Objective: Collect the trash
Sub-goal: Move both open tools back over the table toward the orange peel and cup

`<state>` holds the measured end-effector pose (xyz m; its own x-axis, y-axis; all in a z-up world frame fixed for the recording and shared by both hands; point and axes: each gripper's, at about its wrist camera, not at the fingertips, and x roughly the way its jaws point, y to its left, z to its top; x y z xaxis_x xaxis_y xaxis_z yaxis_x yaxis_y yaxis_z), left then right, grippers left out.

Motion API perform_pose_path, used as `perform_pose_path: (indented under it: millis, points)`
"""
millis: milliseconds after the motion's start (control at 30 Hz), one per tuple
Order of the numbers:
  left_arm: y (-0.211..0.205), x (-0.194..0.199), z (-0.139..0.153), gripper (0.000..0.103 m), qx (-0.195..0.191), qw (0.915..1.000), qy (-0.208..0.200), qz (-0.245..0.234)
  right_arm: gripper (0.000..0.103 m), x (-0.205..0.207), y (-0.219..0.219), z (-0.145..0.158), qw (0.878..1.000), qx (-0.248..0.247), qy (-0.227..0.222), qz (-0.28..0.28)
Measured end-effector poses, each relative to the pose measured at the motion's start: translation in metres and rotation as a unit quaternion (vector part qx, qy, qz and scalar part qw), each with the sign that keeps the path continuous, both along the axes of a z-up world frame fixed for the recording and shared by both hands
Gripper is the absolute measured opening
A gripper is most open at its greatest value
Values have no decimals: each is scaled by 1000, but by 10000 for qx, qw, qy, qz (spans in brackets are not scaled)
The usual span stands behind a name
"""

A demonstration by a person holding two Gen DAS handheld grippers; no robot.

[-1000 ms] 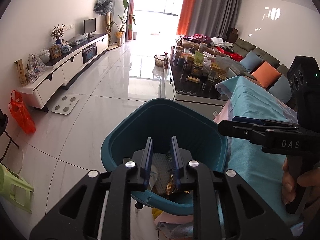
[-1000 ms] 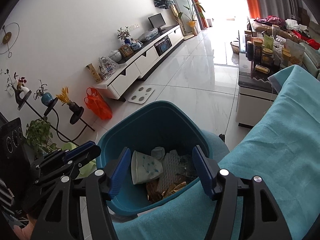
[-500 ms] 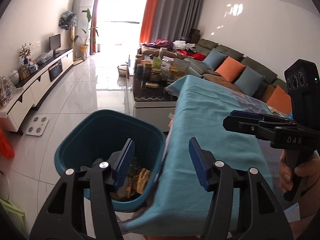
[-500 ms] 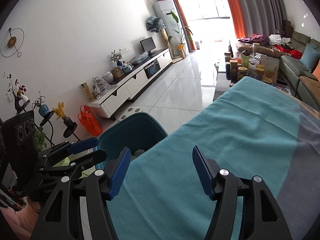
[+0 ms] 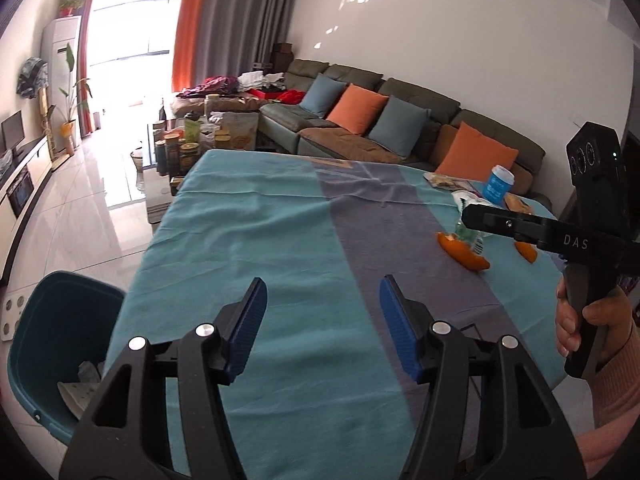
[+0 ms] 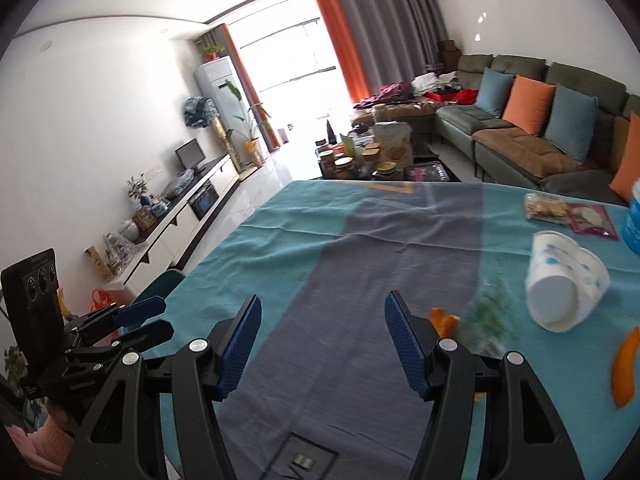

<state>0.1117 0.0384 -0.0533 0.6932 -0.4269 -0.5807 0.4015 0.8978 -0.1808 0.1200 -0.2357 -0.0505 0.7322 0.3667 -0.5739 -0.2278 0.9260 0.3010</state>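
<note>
Two grippers hang over one table [image 5: 256, 240] draped in teal-and-grey cloth, both with jaws apart and nothing between them; the left gripper [image 5: 322, 312] has just been opening and sits at 6 o'clock in its own view, while the right gripper [image 6: 322, 338] fills 6 o'clock in its own view and juts in at 3 o'clock in the left view, gripped by one hand [image 5: 592, 326]. One teal bin [image 5: 56, 344] stands on the floor at 8 o'clock off the table's corner, with some scraps visible inside. Trash lies on the cloth toward 2 to 3 o'clock: one white paper cup [image 6: 566, 280] tipped on its side, two orange peels [image 5: 462, 254] and [image 5: 526, 251] well apart, one small green-printed wrapper [image 6: 490, 320] just beside the nearer peel, one blue tub [image 5: 497, 184] upright, and two flat snack packets [image 6: 546, 207] and [image 6: 592, 219] touching each other beyond the cup.
</note>
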Motion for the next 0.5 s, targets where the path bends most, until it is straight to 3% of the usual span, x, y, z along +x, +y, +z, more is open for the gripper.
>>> perform_pose_path:
  millis: [300,500]
  points:
    - [-97,10,-1,58,119,9958,170,-897,62,-16,-98,-12,9947,257,95,-994]
    - [-152,24,-6,59,240,9901,365,-1331,62,-11,-140,-22,9898,313,178,-1378]
